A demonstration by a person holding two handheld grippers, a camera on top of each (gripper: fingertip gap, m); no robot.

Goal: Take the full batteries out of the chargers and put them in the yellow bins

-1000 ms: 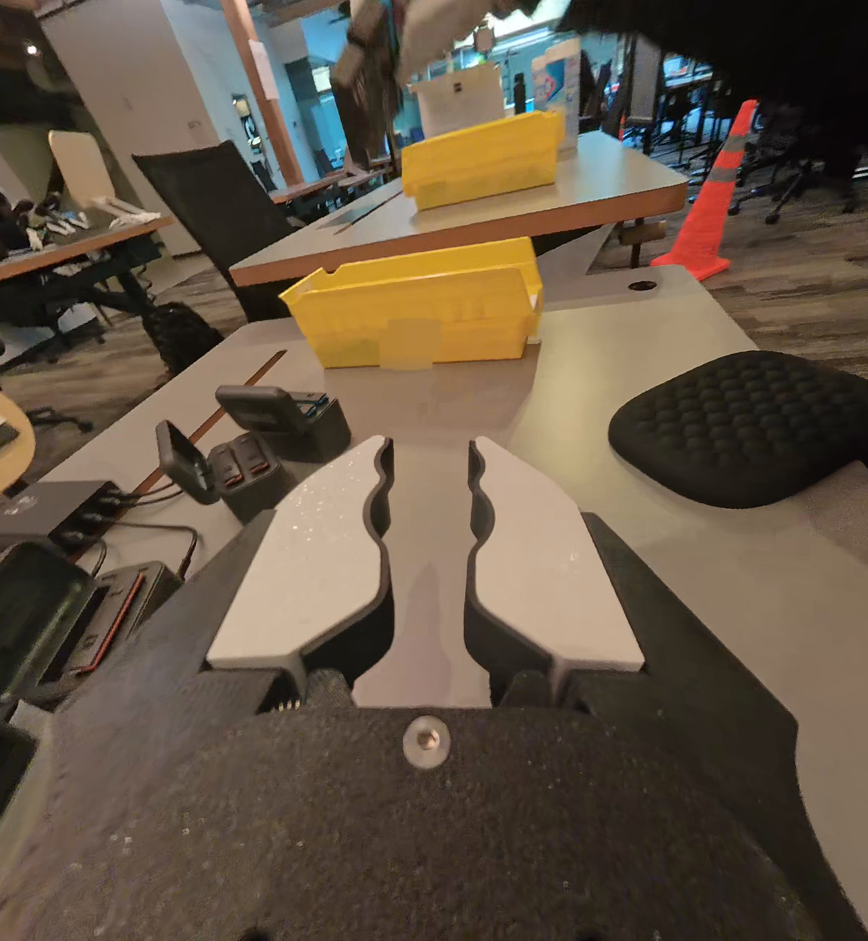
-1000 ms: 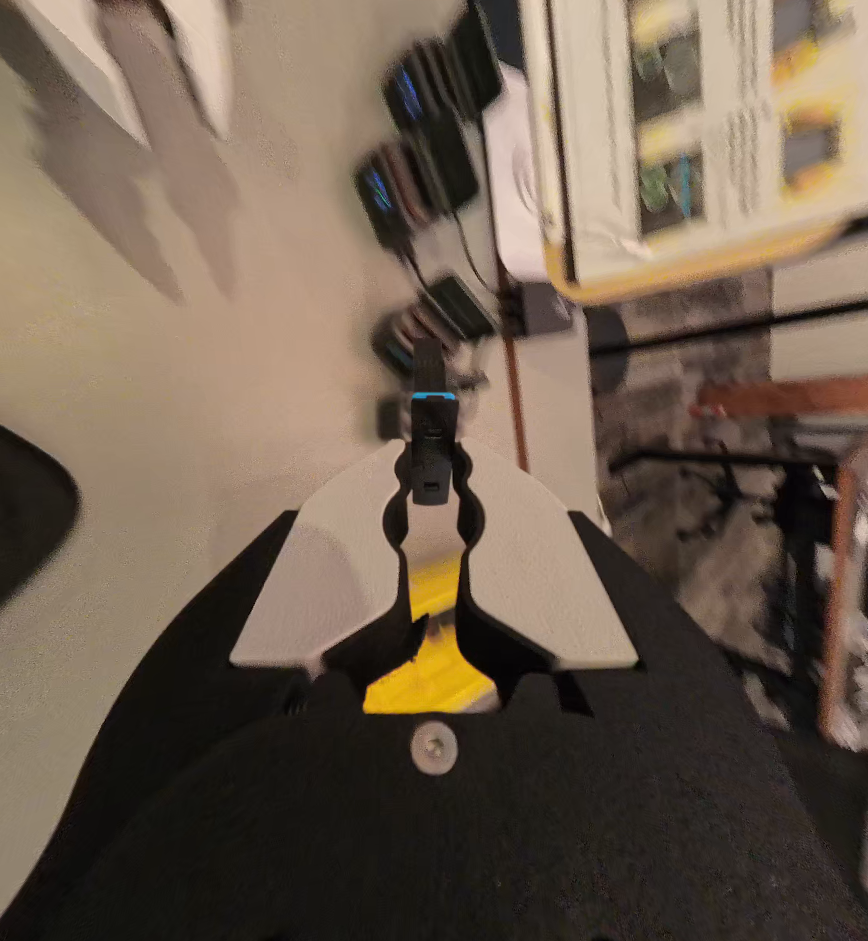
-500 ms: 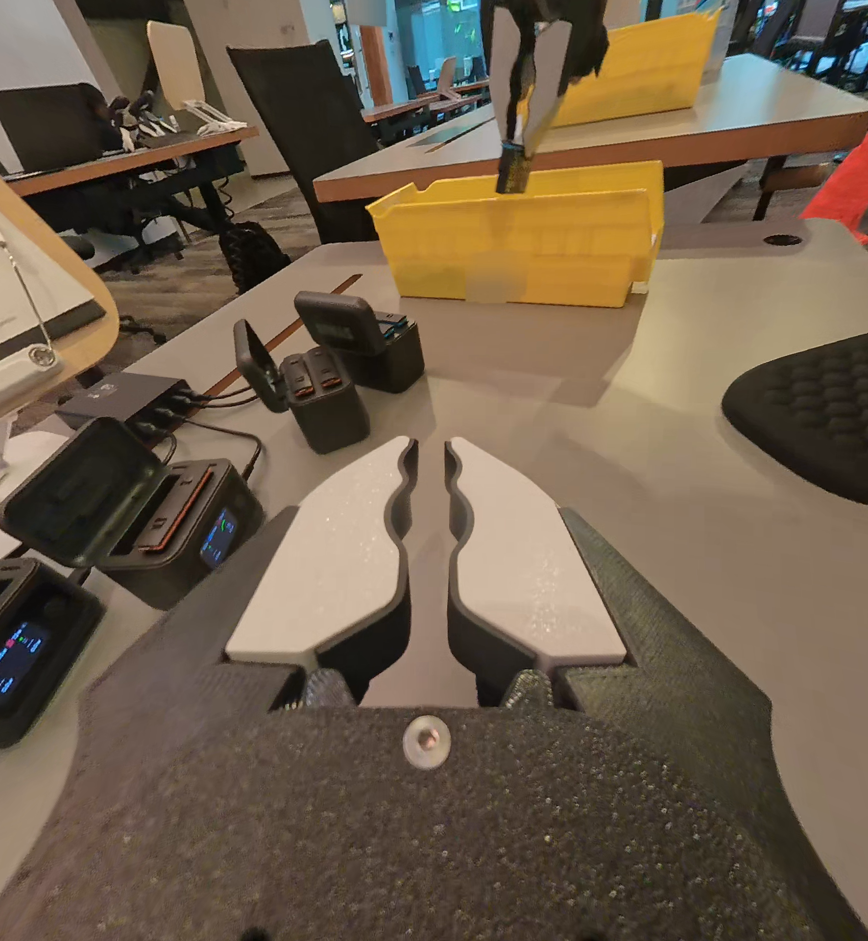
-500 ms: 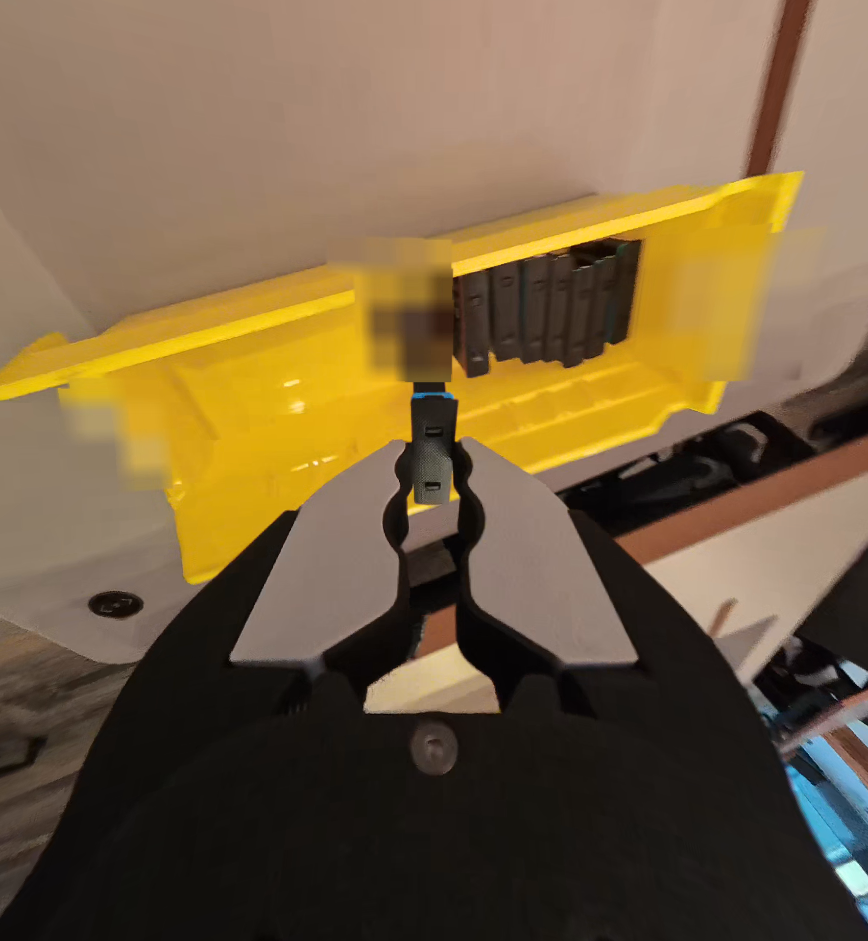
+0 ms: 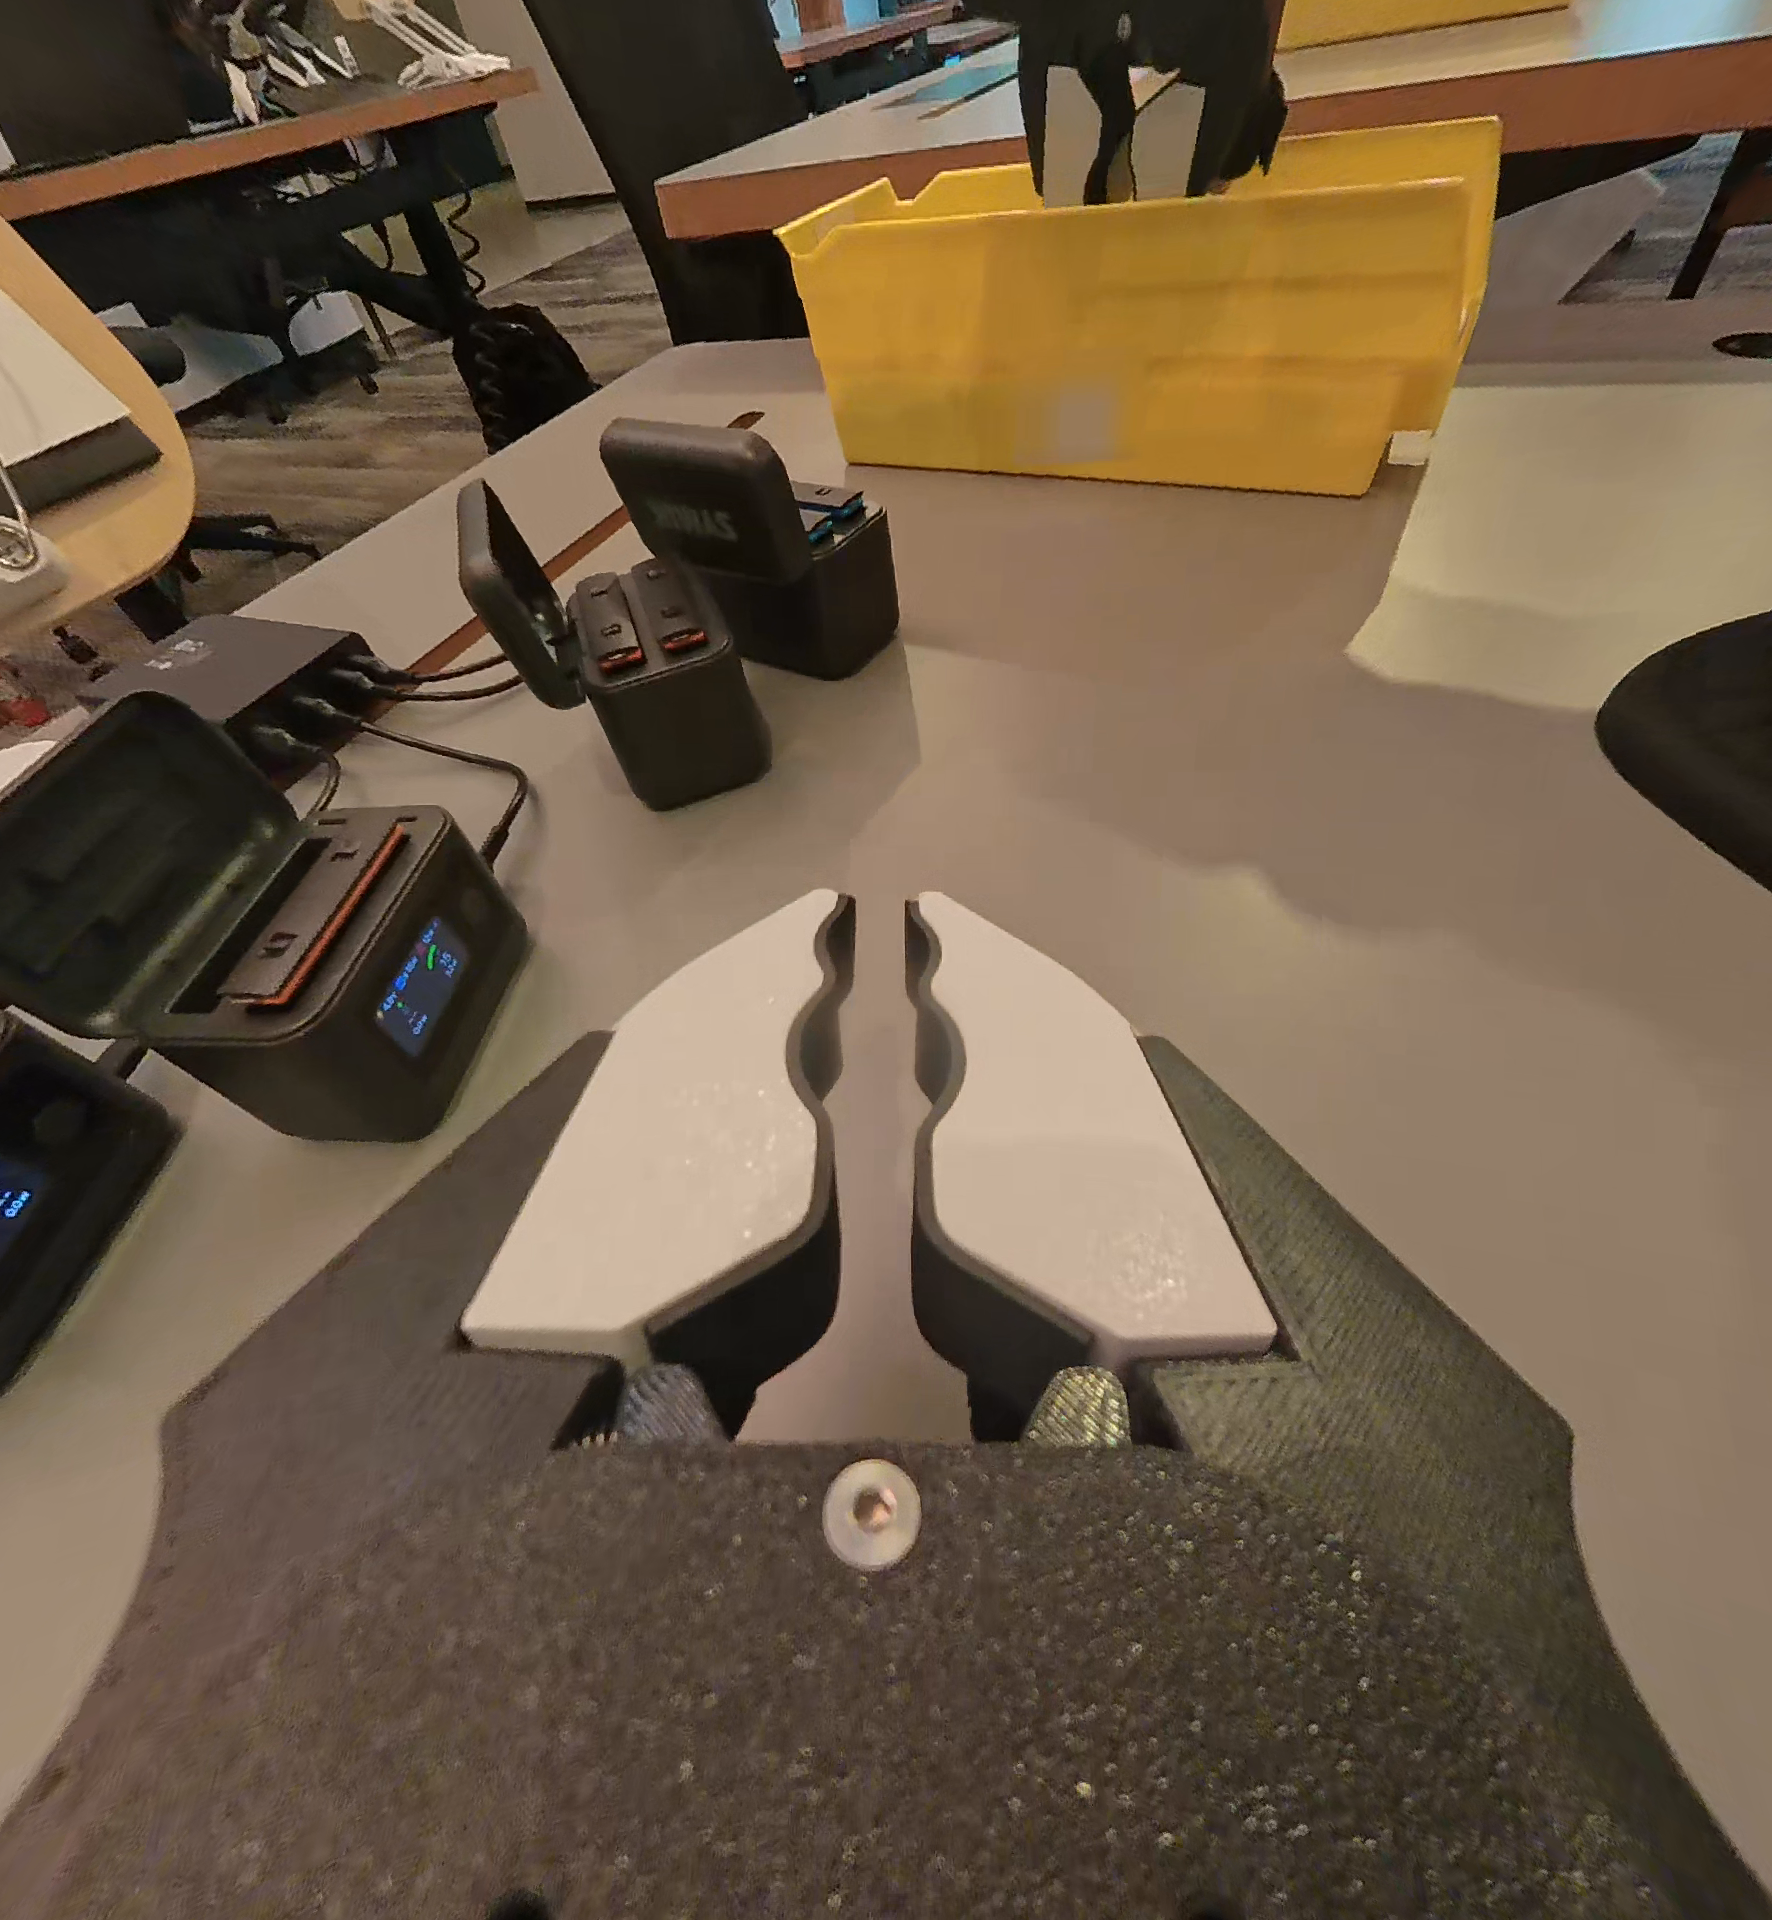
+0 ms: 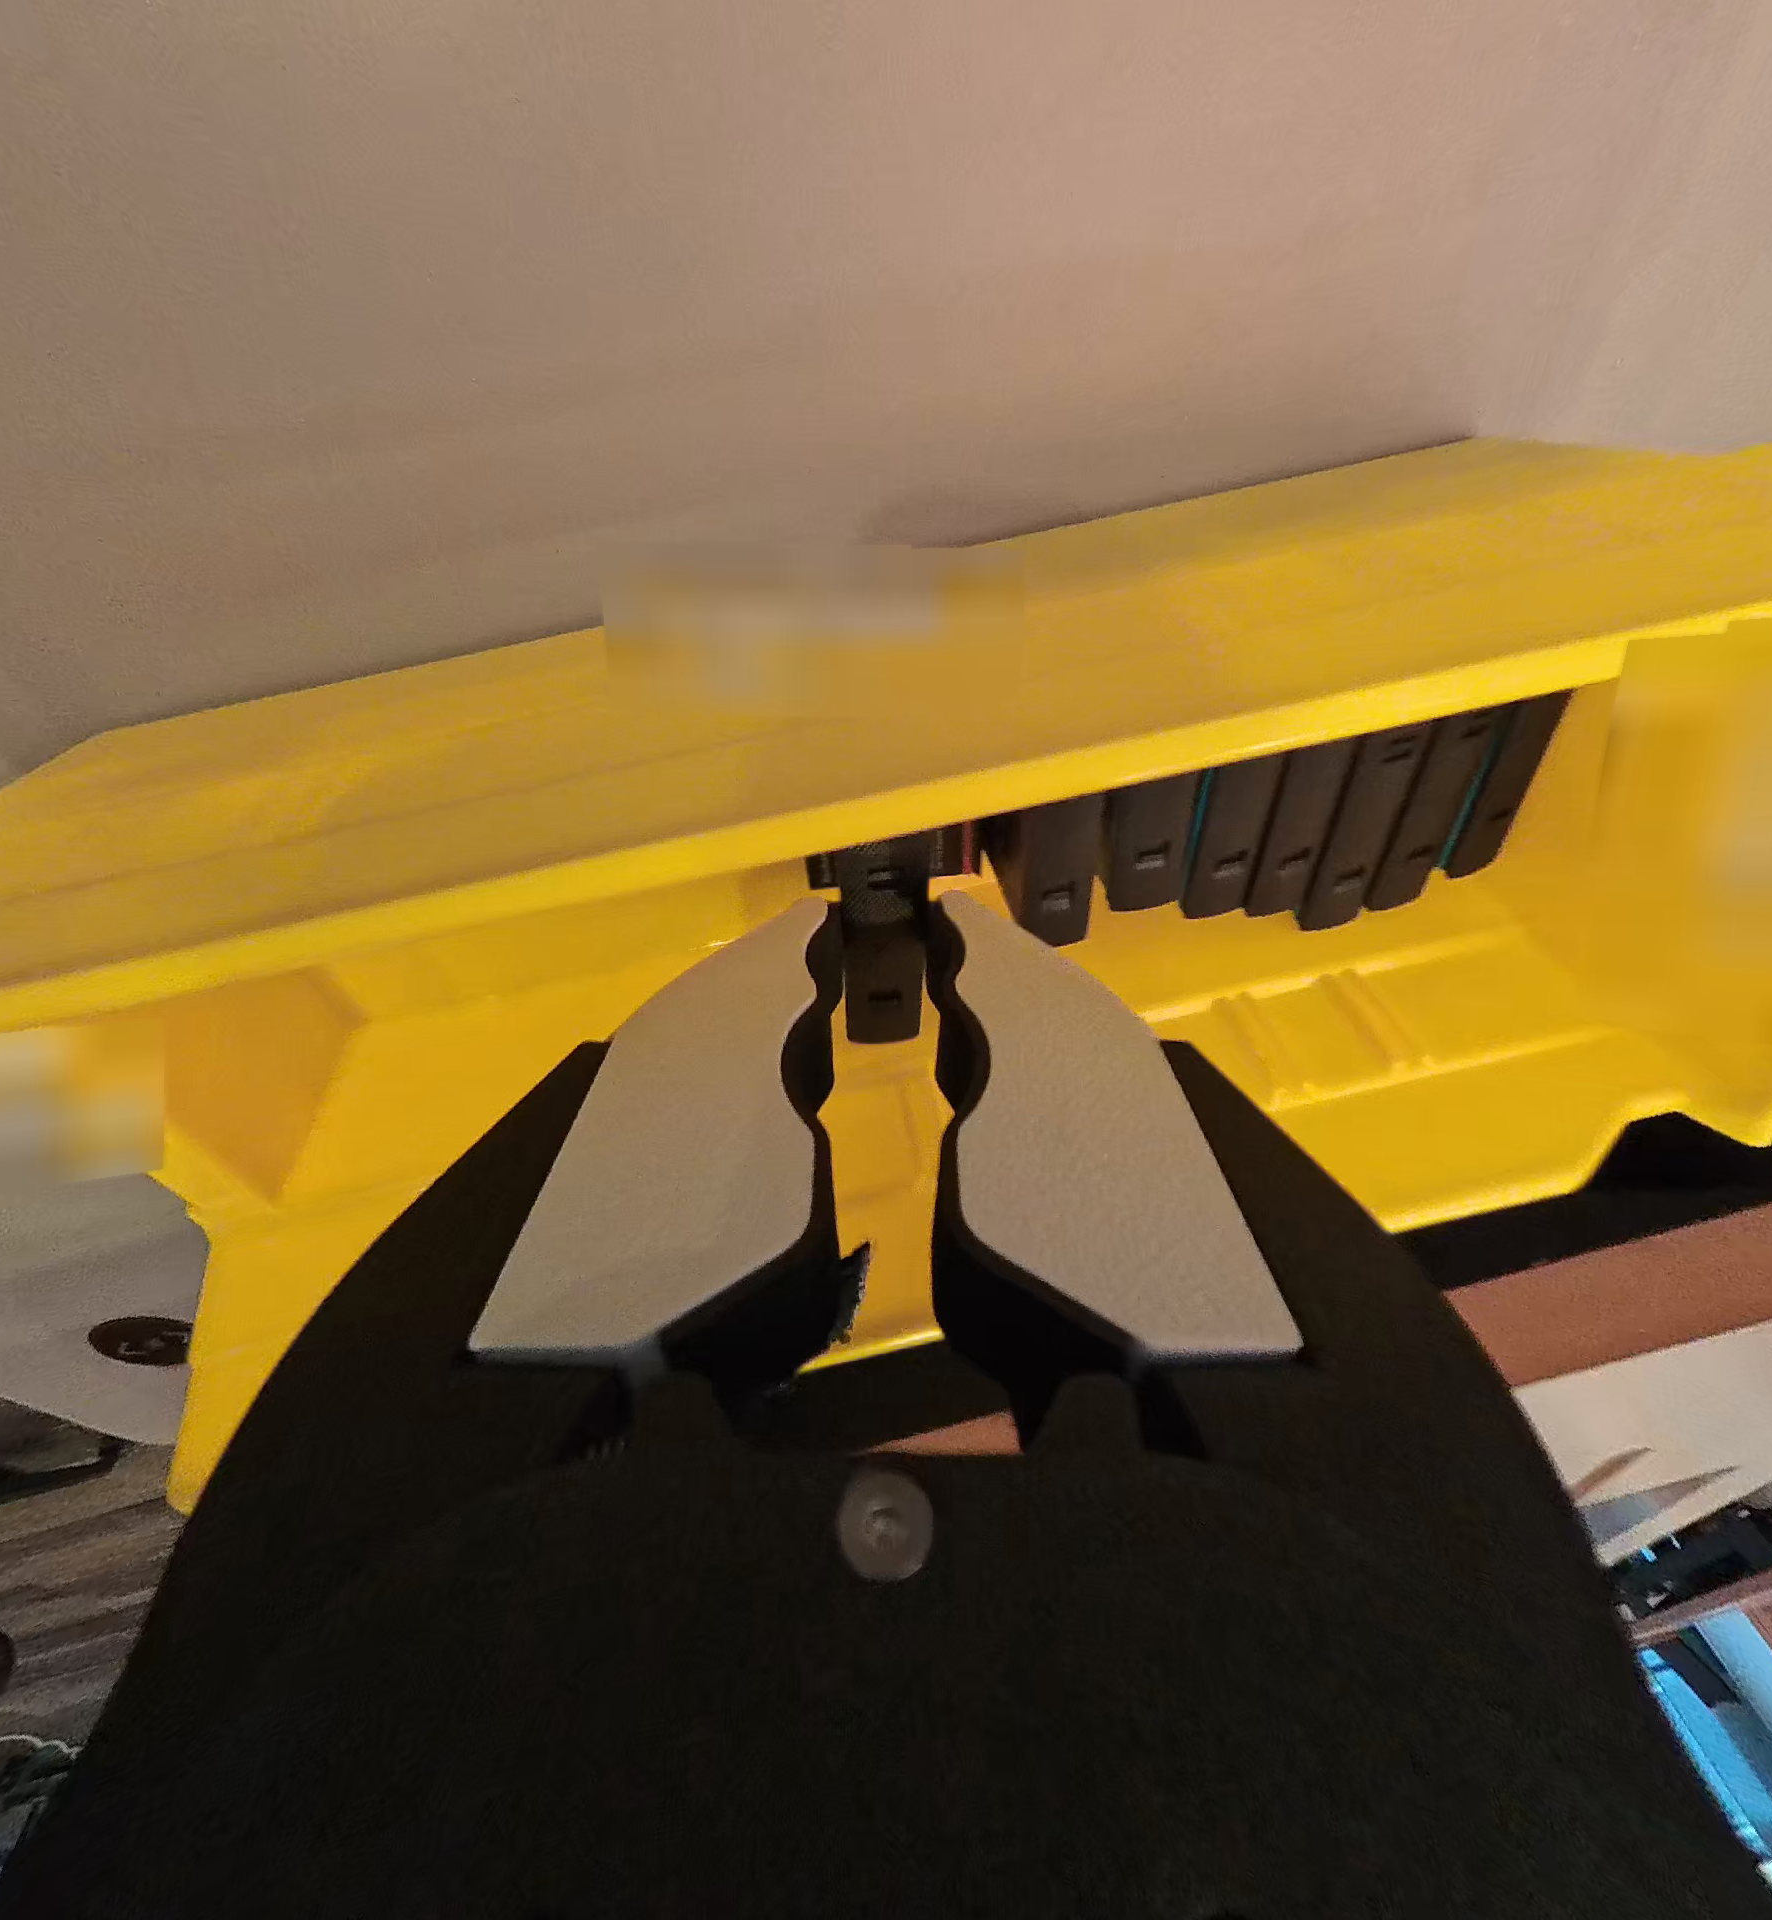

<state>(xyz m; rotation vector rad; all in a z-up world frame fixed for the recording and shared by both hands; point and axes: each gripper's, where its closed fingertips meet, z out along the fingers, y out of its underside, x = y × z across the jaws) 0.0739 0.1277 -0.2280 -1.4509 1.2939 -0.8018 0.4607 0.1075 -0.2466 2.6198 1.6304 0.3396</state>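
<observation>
Grey desk surface [image 5: 1225,748] spreads out under both grippers, with office tables and a black chair behind it. The left gripper [image 5: 877,914] hovers low over the desk, its jaws nearly together with only a narrow slit between them and nothing in them. Ahead and to the left of its jaws stand four black chargers with lids up: the nearest screened charger [image 5: 342,966], a small charger [image 5: 669,675] holding two orange-tipped batteries, and another [image 5: 809,582] behind it. Farther ahead sits the yellow bin [image 5: 1142,343], with the right gripper [image 5: 1136,135] dipping into it from above. In the right wrist view, the right gripper [image 6: 882,925] is clamped on a black battery [image 6: 882,966] inside the yellow bin [image 6: 446,810]. Just right of its jaws, a row of batteries [image 6: 1277,842] stands on edge against the bin wall.
</observation>
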